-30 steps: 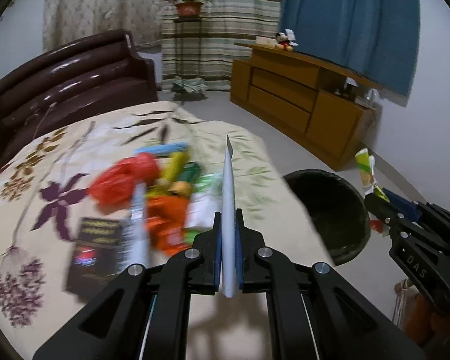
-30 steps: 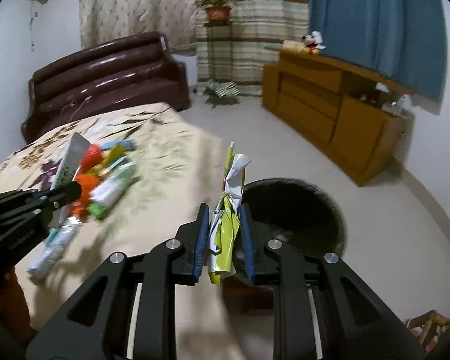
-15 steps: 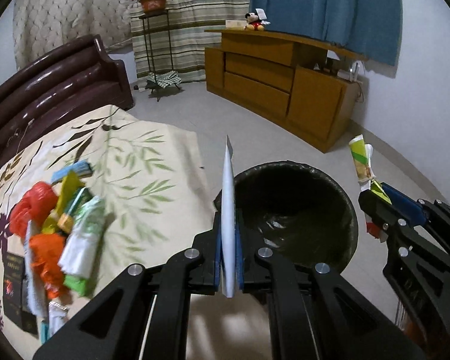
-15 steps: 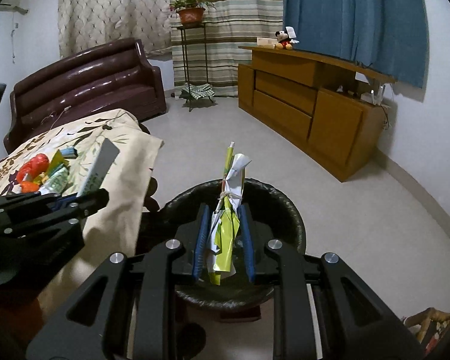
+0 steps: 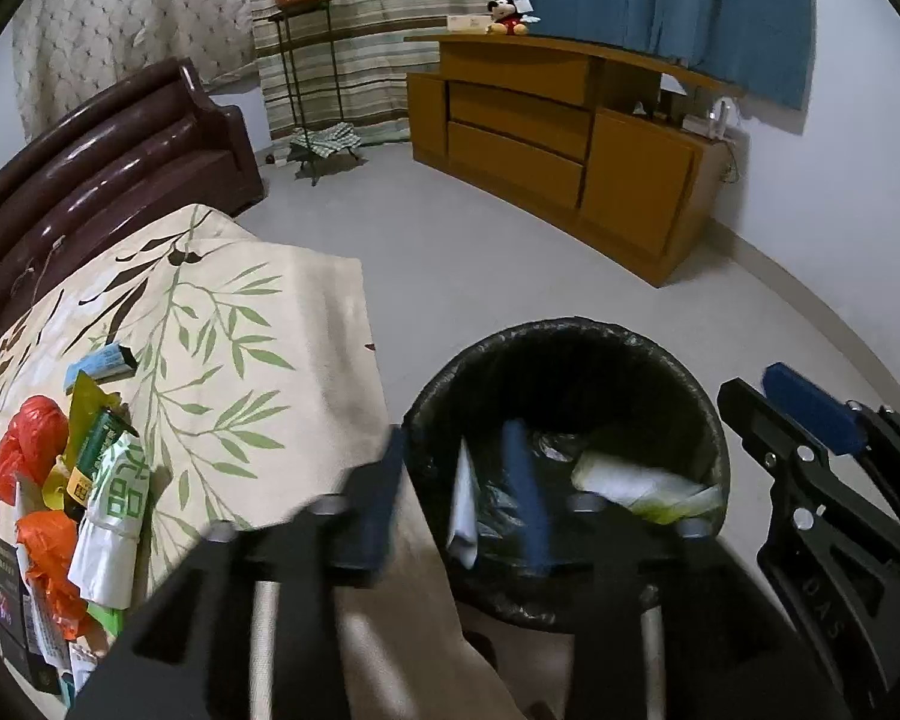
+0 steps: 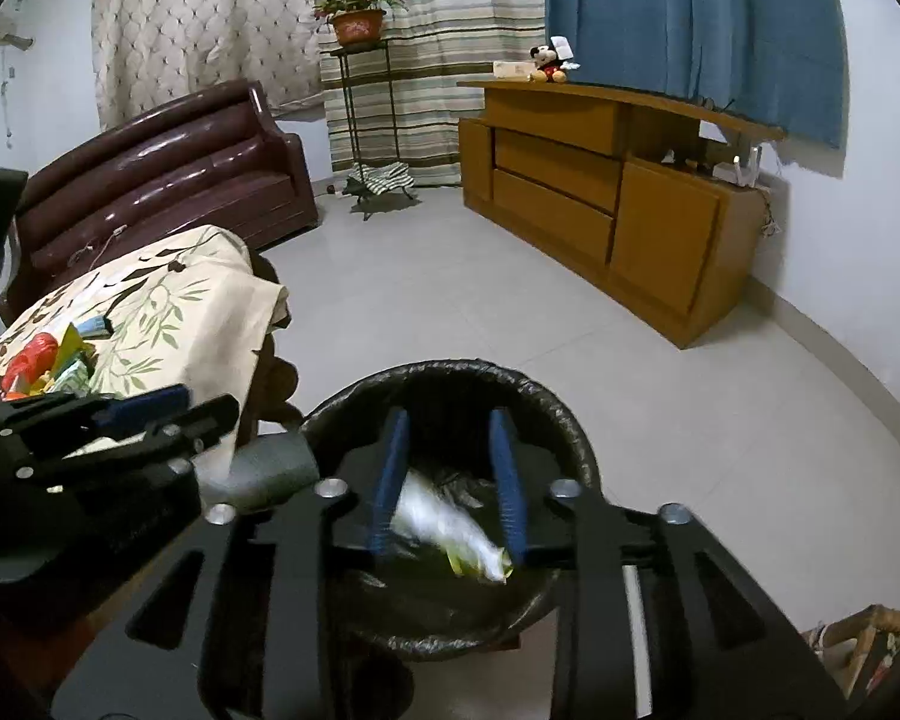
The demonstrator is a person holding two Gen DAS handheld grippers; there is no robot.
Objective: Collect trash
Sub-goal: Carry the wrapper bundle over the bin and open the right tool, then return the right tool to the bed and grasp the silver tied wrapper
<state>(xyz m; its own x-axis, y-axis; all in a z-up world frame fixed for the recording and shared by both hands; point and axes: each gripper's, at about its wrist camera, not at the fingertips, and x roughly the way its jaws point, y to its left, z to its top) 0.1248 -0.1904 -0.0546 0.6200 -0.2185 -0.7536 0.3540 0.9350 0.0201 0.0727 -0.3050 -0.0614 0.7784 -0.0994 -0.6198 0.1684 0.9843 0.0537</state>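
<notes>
Crinkly plastic wrappers [image 5: 111,498] on the table [image 5: 258,324] weigh little; we'd pinch a flat edge. Our left gripper [image 5: 456,492] and right gripper [image 6: 448,474] have just been opening, both empty, scraps dropping into the bin [image 5: 708,420].

My left black plastic two-finger gripper [image 5: 456,498] has blue rubber pads [image 5: 525,495] and silver screws along its linkage bars. My right black plastic gripper [image 6: 450,480] matches, with ribbed blue pads [image 6: 390,474]; seen from the left camera, its side carries embossed letters.
</notes>
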